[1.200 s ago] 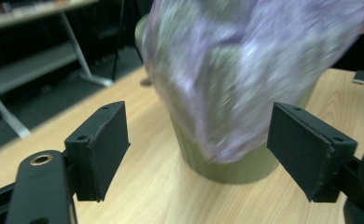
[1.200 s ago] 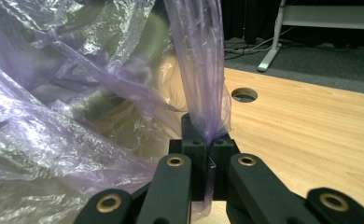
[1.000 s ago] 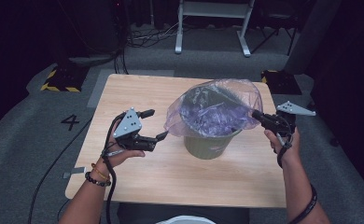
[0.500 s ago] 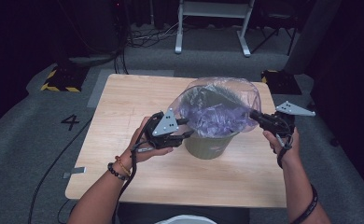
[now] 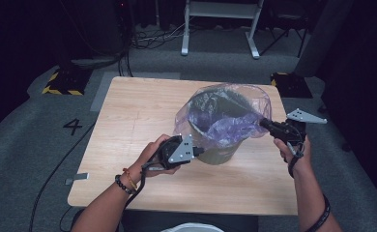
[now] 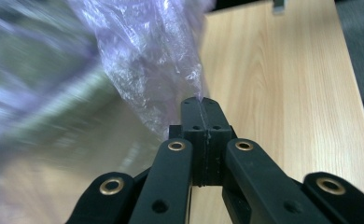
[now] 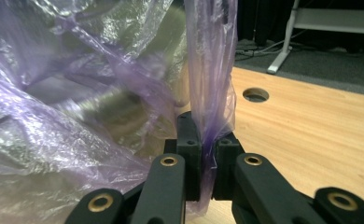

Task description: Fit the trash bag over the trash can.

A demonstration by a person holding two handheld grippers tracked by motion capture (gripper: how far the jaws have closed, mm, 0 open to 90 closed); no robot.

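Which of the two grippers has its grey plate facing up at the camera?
The left gripper, near the bin's front; the right gripper's plate shows edge-on.

Clear purple bag [image 5: 225,113], olive-green bin [image 5: 220,152], pale wood-grain table [image 5: 143,111], black grippers, grey floor [image 5: 27,145].

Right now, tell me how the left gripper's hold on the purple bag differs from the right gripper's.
The left gripper pinches a thin point of the purple bag at the bin's near side; the right gripper clamps a broader fold at the far-right rim. The left gripper's jaws have just closed; the right gripper's were already clamped. Both are shut on film.
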